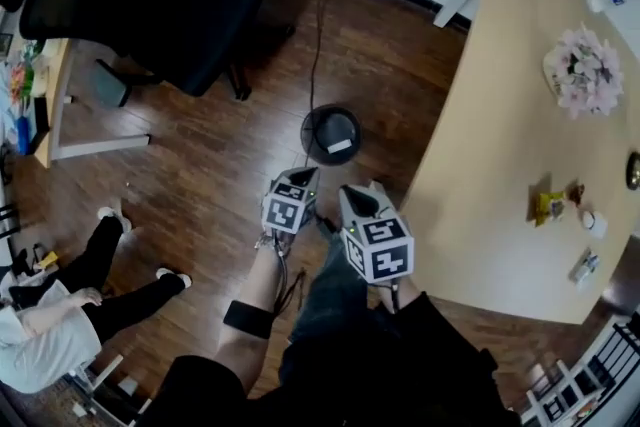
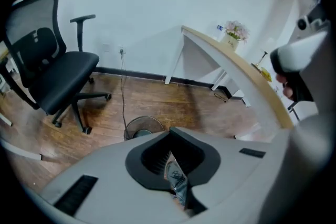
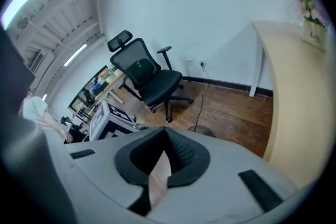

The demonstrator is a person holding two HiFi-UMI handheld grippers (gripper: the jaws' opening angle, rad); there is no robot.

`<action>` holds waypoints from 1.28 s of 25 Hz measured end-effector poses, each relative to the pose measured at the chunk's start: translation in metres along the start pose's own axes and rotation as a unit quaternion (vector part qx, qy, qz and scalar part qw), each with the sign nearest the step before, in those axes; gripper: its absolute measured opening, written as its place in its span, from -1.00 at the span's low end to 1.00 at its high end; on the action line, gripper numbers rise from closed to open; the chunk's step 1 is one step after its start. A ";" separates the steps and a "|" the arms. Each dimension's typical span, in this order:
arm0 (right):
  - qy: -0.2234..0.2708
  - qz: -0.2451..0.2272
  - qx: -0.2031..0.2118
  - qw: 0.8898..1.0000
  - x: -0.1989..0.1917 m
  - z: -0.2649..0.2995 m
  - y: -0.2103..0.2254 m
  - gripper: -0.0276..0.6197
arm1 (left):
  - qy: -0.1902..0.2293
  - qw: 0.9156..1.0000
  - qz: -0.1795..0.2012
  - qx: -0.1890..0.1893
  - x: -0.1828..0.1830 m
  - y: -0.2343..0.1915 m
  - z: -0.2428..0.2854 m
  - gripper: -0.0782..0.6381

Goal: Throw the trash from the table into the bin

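Jaws of your left gripper (image 2: 171, 134) are pressed together on a crumpled grey wrapper with dark print (image 2: 177, 178), which stands edge-on between the black pads. Your right gripper (image 3: 165, 132) is likewise closed, pinching a pale pinkish strip of paper (image 3: 157, 181). You hold both grippers side by side in front of your body, over the dark wooden floor (image 1: 200, 165), pointing forward and down. Just beyond their tips the round black mesh bin (image 1: 306, 130) stands on the floor, with a small white piece (image 1: 340, 146) lying inside it. A thin black cable (image 1: 318, 25) runs from the bin area back to the wall. To your right, the long beige table (image 1: 490, 115) still carries more trash near its far edge: a yellow wrapper (image 1: 548, 206), a small white round item (image 1: 592, 220) and a pale packet (image 1: 584, 265), all well apart from the bin. Further along the table sits a bunch of pale pink flowers (image 1: 583, 70). At your far left stands a black mesh office chair (image 1: 150, 5), and a person in dark trousers (image 1: 110, 290) sits on the floor.
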State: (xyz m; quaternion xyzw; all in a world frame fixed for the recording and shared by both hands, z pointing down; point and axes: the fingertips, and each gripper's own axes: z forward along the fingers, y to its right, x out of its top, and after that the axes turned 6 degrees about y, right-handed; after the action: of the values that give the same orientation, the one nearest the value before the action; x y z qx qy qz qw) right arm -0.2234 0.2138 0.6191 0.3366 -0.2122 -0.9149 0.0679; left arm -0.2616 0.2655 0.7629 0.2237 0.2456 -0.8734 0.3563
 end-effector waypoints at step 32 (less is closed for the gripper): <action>0.183 0.141 -0.172 0.958 -0.095 -0.383 0.162 -0.89 | -0.014 0.943 0.277 -0.184 0.079 0.415 -0.115 -0.78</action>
State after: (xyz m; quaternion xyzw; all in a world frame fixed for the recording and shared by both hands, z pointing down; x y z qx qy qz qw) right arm 0.0929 -0.0382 0.4835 0.4478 -0.0806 -0.8418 0.2905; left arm 0.0161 0.0327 0.5171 0.2012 0.3257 -0.6830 0.6221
